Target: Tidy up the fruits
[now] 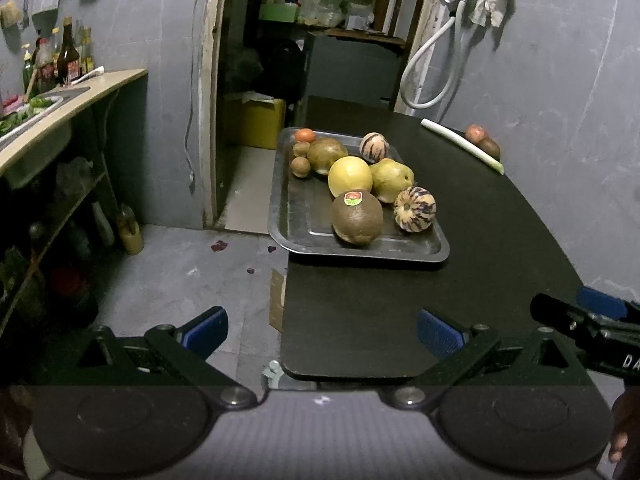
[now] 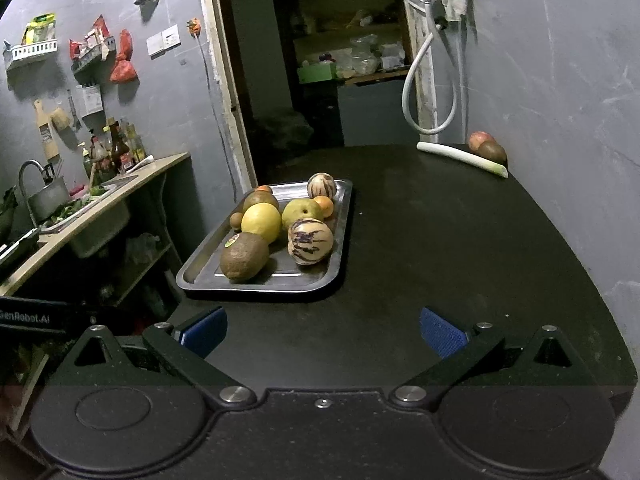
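Inspector: Record the tongs first. The left tongs (image 1: 322, 334) are spread wide and hold nothing; the right tongs (image 2: 323, 332) are likewise released and unloaded. Both hang over the near end of the bench (image 2: 440, 240), short of the metal tray (image 2: 340, 248).

Clerk: And the fruit?

Inspector: Most lies on the tray. At its near edge sits a brown fruit with a sticker (image 1: 357, 218), beside it a striped melon (image 1: 415, 209). Behind these, a yellow citrus (image 1: 350, 176) touching a yellow-green pear (image 1: 391, 180); a second striped melon (image 1: 374, 147) stands toward the tray's far side. Several small brown fruits and an orange one cluster in the tray's far left corner.

Clerk: Anything off the tray?

Inspector: Yes. Well apart from the tray, at the bench's far right edge against the wall, a reddish fruit (image 2: 481, 140) touches a dark brown fruit (image 2: 493, 151), with a leek (image 2: 460, 156) lying just beside them.

Clerk: Progress?

Inspector: In my judgement, largely done. Two fruits appear outstanding; neither is yet approached. The tray's near left portion shows bare metal to receive them.
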